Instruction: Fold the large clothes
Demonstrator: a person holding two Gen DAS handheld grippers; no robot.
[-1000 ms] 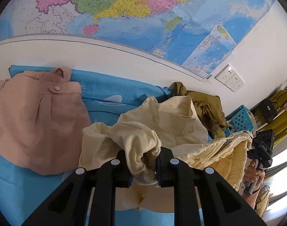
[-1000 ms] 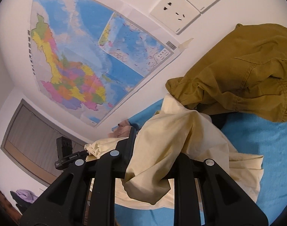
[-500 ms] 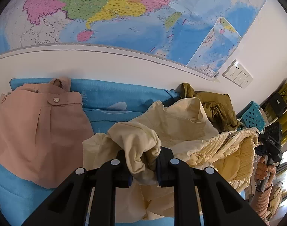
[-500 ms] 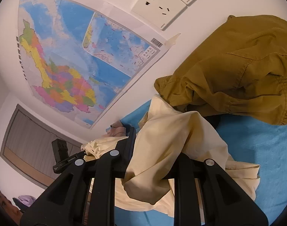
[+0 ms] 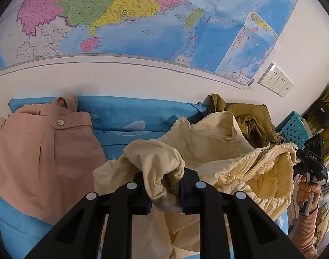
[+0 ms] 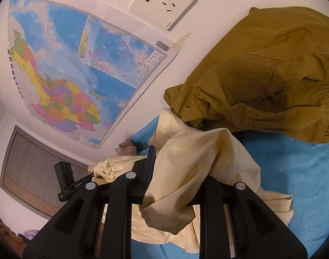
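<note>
A large cream garment (image 5: 207, 142) with a gathered elastic waistband hangs between both grippers above the blue bed (image 5: 125, 112). My left gripper (image 5: 164, 185) is shut on a bunched part of it. My right gripper (image 6: 175, 181) is shut on another part of the cream garment (image 6: 186, 172), which drapes over the jaws and hides the fingertips. The right gripper also shows at the right edge of the left wrist view (image 5: 311, 161), held in a hand, gripping the waistband. The left gripper shows small in the right wrist view (image 6: 69, 179).
A pink folded garment (image 5: 41, 151) lies on the bed at the left. An olive garment (image 6: 261, 75) lies crumpled by the wall. A map (image 5: 142, 21) and wall sockets (image 6: 164, 2) are on the wall. A turquoise basket (image 5: 294, 127) stands at the right.
Both grippers have lifted the cream garment and moved closer to the wall. The garment stays gripped in both.
</note>
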